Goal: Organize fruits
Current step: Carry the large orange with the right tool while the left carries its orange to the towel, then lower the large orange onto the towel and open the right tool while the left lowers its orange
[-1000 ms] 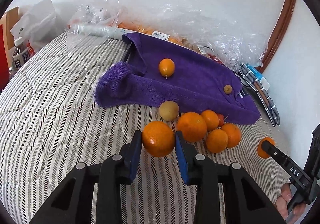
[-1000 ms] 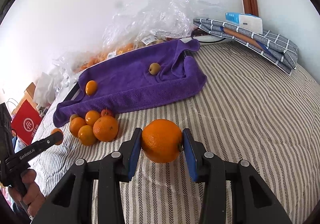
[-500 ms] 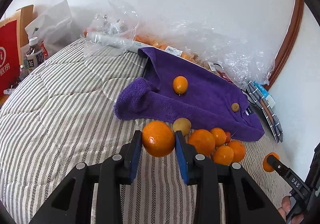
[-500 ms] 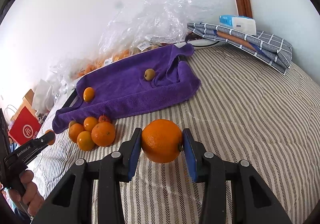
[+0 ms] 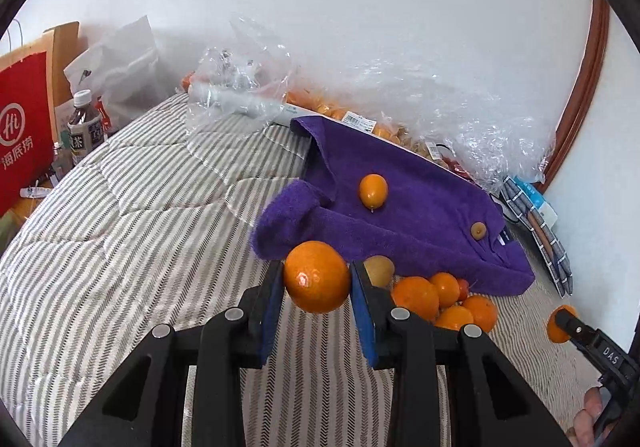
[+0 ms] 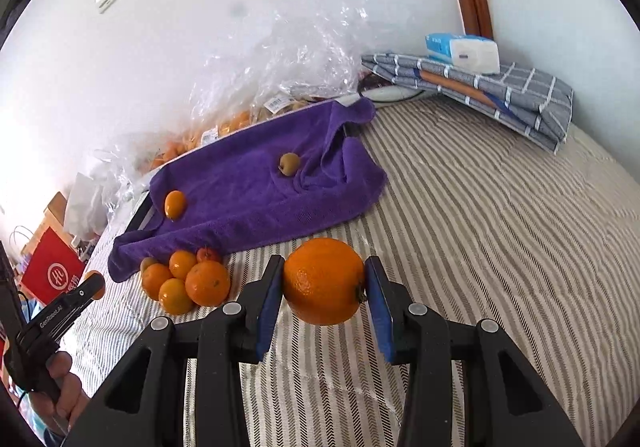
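Observation:
My left gripper (image 5: 317, 283) is shut on an orange (image 5: 317, 276) and holds it above the striped bed, in front of the purple towel (image 5: 420, 223). My right gripper (image 6: 323, 283) is shut on a larger orange (image 6: 323, 281), also held above the bed. A pile of oranges (image 5: 440, 299) with a yellow-green fruit (image 5: 379, 270) lies at the towel's near edge; it also shows in the right wrist view (image 6: 184, 281). On the towel lie one small orange (image 5: 373, 191) and one small brown fruit (image 5: 477, 230).
Clear plastic bags with more fruit (image 5: 400, 119) lie behind the towel by the wall. A folded checked cloth with a tissue pack (image 6: 480, 79) sits at the bed's far right. A red bag (image 5: 24, 127) and a bottle (image 5: 82, 127) stand off the bed's left.
Both grippers have risen and pulled back from the fruit pile, each still holding its orange. The left gripper has swung left, so the pile now sits to its right.

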`<move>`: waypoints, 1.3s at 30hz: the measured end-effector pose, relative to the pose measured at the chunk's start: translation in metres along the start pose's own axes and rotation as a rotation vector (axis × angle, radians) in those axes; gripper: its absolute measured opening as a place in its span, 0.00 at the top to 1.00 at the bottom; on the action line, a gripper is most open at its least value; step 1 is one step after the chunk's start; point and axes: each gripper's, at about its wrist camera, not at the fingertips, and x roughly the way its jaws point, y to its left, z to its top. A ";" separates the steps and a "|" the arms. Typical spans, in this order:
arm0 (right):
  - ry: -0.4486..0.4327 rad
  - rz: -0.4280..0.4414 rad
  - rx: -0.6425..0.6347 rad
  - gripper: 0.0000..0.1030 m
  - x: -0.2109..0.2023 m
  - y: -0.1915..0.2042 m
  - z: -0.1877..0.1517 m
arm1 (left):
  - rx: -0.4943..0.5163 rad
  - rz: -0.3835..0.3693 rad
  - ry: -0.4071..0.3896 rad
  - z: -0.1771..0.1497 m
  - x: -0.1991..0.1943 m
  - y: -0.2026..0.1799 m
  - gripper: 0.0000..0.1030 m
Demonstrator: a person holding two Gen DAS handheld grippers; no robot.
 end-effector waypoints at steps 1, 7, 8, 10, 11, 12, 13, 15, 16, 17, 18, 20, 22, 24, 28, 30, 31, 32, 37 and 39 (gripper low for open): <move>-0.009 0.000 -0.011 0.61 -0.002 0.003 0.002 | 0.005 0.007 -0.006 0.003 -0.002 0.002 0.70; -0.042 0.018 -0.045 0.61 0.000 0.020 0.024 | -0.004 0.021 -0.021 0.030 -0.007 0.010 0.70; -0.046 0.021 -0.052 0.61 0.002 0.025 0.029 | 0.004 0.026 -0.030 0.036 -0.007 0.009 0.70; -0.057 0.023 -0.067 0.61 0.006 0.032 0.037 | 0.022 0.037 -0.048 0.046 -0.005 0.005 0.70; -0.064 0.023 -0.077 0.61 0.008 0.036 0.042 | 0.029 0.036 -0.052 0.051 -0.002 0.003 0.70; -0.072 0.024 -0.087 0.61 0.011 0.039 0.046 | 0.031 0.028 -0.052 0.055 0.002 0.001 0.70; -0.080 0.024 -0.096 0.61 0.013 0.043 0.050 | 0.030 0.023 -0.051 0.059 0.006 0.000 0.70; -0.090 0.025 -0.108 0.61 0.020 0.047 0.059 | 0.027 0.016 -0.040 0.066 0.017 -0.005 0.70; -0.093 0.026 -0.112 0.61 0.023 0.049 0.062 | 0.025 0.010 -0.032 0.070 0.023 -0.008 0.69; -0.096 0.026 -0.117 0.61 0.027 0.050 0.066 | 0.024 0.006 -0.025 0.073 0.029 -0.011 0.69; -0.097 0.026 -0.119 0.61 0.030 0.051 0.069 | 0.027 0.001 -0.021 0.076 0.035 -0.016 0.70; -0.094 0.030 -0.121 0.61 0.037 0.053 0.076 | 0.046 -0.002 -0.020 0.084 0.047 -0.024 0.69; -0.098 0.036 -0.126 0.61 0.045 0.055 0.084 | 0.065 0.001 -0.024 0.090 0.058 -0.031 0.69; -0.101 0.035 -0.130 0.61 0.053 0.055 0.088 | 0.076 0.009 -0.018 0.091 0.070 -0.034 0.69; -0.059 0.049 -0.105 0.61 0.076 0.047 0.085 | 0.066 0.007 0.002 0.082 0.087 -0.031 0.69; -0.025 0.071 -0.080 0.61 0.087 0.041 0.083 | 0.076 0.006 0.023 0.078 0.096 -0.028 0.69; -0.006 0.059 -0.080 0.61 0.092 0.040 0.082 | 0.077 0.012 0.037 0.077 0.101 -0.027 0.69; -0.001 0.040 -0.089 0.61 0.095 0.040 0.081 | 0.071 0.008 0.049 0.076 0.104 -0.025 0.69; 0.010 0.040 -0.085 0.61 0.100 0.039 0.077 | 0.065 -0.005 0.056 0.073 0.106 -0.024 0.69; 0.002 0.028 -0.095 0.61 0.101 0.039 0.076 | 0.065 -0.010 0.046 0.071 0.105 -0.026 0.69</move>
